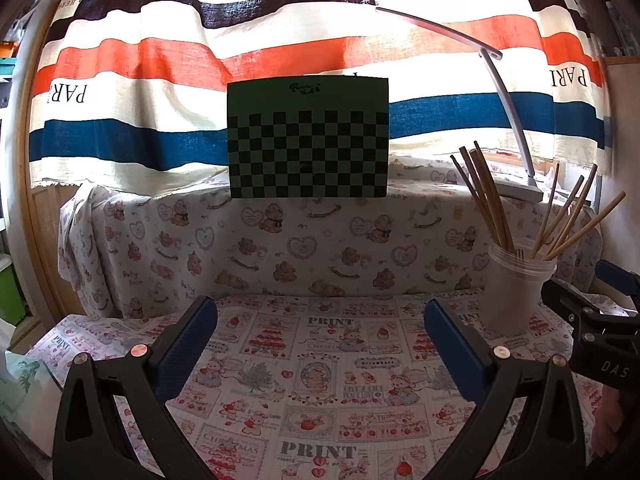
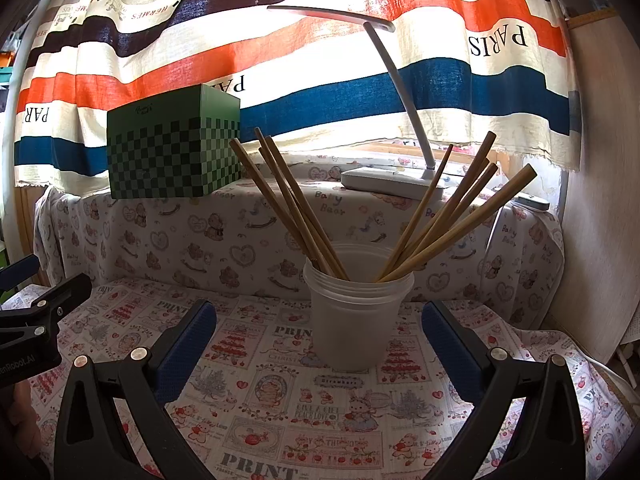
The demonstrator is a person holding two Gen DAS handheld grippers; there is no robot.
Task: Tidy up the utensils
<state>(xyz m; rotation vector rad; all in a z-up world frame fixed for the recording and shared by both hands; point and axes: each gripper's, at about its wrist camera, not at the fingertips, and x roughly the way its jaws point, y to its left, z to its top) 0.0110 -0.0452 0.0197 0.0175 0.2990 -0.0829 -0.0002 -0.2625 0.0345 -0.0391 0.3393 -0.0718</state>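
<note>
A translucent plastic cup (image 2: 354,320) stands upright on the printed tablecloth (image 2: 280,420) and holds several wooden chopsticks (image 2: 440,220) that fan out left and right. My right gripper (image 2: 319,316) is open just in front of the cup, nothing between its fingers. In the left wrist view the same cup (image 1: 516,296) with its chopsticks (image 1: 486,200) sits at the right. My left gripper (image 1: 320,316) is open and empty over the bare cloth, left of the cup. The right gripper's body (image 1: 592,320) shows at that view's right edge.
A green checkered box (image 2: 168,148) rests on the raised cloth-covered ledge behind. A white desk lamp (image 2: 384,178) stands on the ledge right of it. A striped curtain (image 2: 320,60) hangs behind. A wooden panel (image 2: 592,200) borders the right side.
</note>
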